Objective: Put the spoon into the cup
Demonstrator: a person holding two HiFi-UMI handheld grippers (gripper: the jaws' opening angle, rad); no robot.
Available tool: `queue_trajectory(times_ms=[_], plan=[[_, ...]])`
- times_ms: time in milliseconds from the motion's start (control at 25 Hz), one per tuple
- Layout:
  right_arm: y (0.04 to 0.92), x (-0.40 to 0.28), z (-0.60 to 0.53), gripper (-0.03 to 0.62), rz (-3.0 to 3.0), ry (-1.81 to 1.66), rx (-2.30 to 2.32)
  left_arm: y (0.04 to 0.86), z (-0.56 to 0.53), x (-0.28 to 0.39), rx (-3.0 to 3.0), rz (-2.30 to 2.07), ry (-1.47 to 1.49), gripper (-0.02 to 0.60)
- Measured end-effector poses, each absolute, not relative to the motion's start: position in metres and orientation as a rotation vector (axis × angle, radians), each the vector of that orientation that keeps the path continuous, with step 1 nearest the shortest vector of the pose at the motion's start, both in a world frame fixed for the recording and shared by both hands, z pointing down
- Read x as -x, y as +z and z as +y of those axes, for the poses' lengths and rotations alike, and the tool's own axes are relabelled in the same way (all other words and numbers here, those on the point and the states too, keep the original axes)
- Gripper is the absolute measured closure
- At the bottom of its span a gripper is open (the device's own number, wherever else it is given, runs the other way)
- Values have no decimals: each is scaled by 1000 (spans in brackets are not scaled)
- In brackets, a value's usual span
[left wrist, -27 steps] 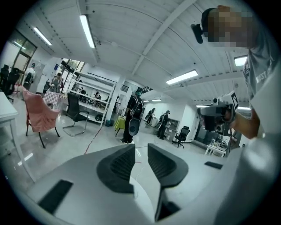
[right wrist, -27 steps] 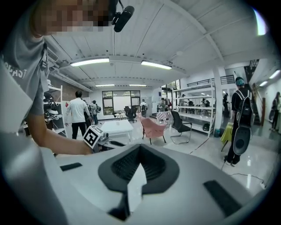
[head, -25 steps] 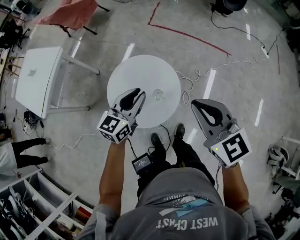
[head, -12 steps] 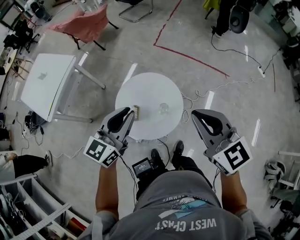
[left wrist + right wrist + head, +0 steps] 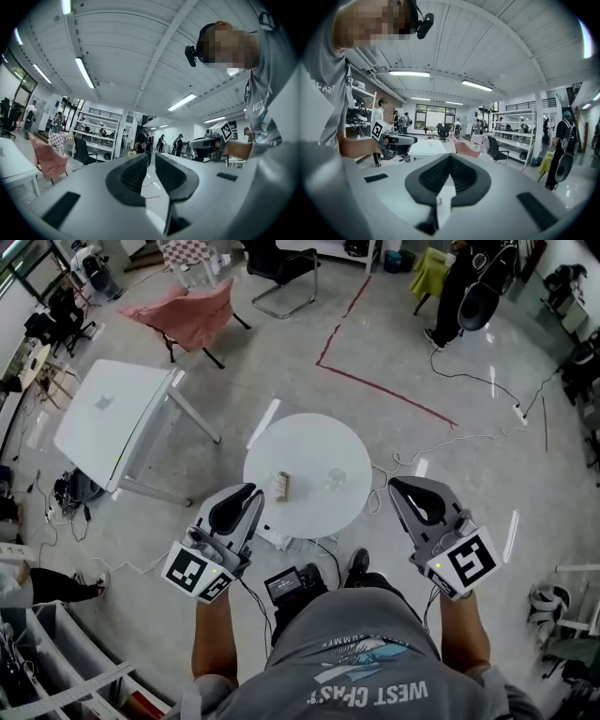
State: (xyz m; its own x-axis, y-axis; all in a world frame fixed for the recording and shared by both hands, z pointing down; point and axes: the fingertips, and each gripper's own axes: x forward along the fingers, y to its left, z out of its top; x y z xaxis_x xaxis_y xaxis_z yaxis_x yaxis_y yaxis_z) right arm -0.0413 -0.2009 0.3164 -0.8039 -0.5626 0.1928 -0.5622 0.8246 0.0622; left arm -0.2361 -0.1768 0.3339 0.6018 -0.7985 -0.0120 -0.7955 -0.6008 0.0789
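In the head view a round white table [image 5: 309, 442] carries a clear glass cup [image 5: 335, 480] right of centre. A small pale oblong thing [image 5: 280, 486], too small to make out as the spoon, lies left of it. My left gripper [image 5: 253, 493] hangs at the table's near left edge, its jaws a narrow gap apart and empty [image 5: 151, 155]. My right gripper [image 5: 393, 486] is off the table's right side over the floor, its tips touching with nothing between them [image 5: 449, 157]. Both grippers point out into the room, so neither gripper view shows the table.
A white rectangular table [image 5: 112, 418] stands at the left, with a pink draped chair [image 5: 192, 313] behind it. A black chair [image 5: 281, 263] and a standing person [image 5: 464, 277] are at the back. Red tape [image 5: 384, 385] and cables [image 5: 450, 440] lie on the floor. Shelving [image 5: 56, 662] is at lower left.
The view has pulled back from the round table. My left gripper has drawn back off the tabletop to its near edge, uncovering the small oblong thing. The right gripper has hardly moved.
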Motion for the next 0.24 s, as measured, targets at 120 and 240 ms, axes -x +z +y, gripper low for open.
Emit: queue_trajectory(times_ms=[120, 240], plan=[[314, 39, -194, 594, -2803, -2, -872, 332, -167, 240, -2743, -1391, -64, 523], [313, 36, -186, 594, -2796, 1, -872, 332, -158, 245, -2725, -1410, -61, 523]])
